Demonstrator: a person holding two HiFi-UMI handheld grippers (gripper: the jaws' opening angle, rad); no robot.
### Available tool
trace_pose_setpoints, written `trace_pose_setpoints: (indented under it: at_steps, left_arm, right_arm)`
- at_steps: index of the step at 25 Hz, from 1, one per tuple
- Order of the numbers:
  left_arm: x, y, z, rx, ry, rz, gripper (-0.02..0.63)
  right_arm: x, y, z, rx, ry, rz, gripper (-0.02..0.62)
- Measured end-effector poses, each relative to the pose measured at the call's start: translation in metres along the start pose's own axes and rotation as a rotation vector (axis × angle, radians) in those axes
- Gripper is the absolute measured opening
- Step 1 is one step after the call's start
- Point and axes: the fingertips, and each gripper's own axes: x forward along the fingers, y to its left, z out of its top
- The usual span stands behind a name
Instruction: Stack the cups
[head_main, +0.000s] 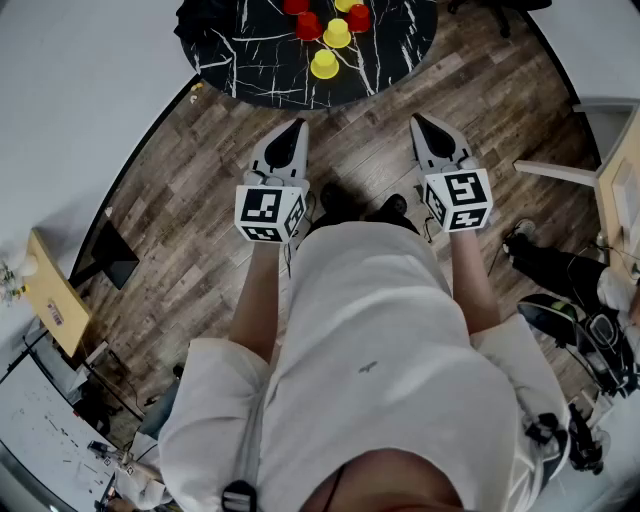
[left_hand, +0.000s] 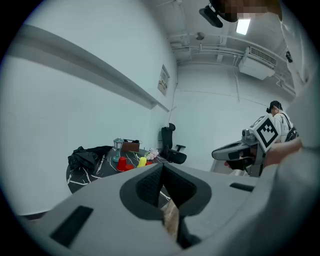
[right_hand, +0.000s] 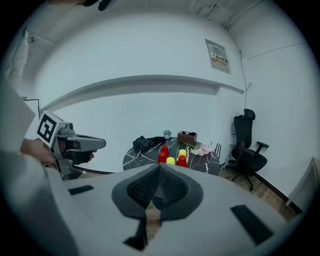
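Note:
Several red and yellow cups stand upside down on a round black marble table (head_main: 398, 60) ahead of me; a red cup (head_main: 309, 25) and a yellow cup (head_main: 324, 64) are nearest. Both grippers are held at waist height over the wooden floor, well short of the table. My left gripper (head_main: 296, 128) is shut and holds nothing, and so is my right gripper (head_main: 420, 122). The right gripper view shows a red cup (right_hand: 163, 154) and a yellow cup (right_hand: 170, 161) beyond the shut jaws. In the left gripper view, a red cup (left_hand: 122, 163) and a yellow cup (left_hand: 142, 161) sit far off.
On the table also lie a black cloth (right_hand: 142, 143), a small lantern (right_hand: 167, 134), a brown box (right_hand: 187, 137) and flowers (right_hand: 202, 149). A black office chair (right_hand: 247, 145) stands right of it. Wooden furniture (head_main: 50, 290) is at my left, and dark gear (head_main: 570, 300) on the floor at my right.

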Motion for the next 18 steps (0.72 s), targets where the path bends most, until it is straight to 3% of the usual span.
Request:
trace_pose_setpoints:
  at_steps: [6,18]
  left_arm:
    - [-0.002,-0.016,0.006,-0.016,-0.004,-0.028,0.005]
    - [-0.018,-0.028,0.002,0.028,0.02,-0.022,0.005]
  right_arm:
    - [-0.015,0.011,0.008,0.01,-0.029,0.016,0.003]
    - [-0.018,0.032,0.014,-0.009,-0.069,0.043,0.005]
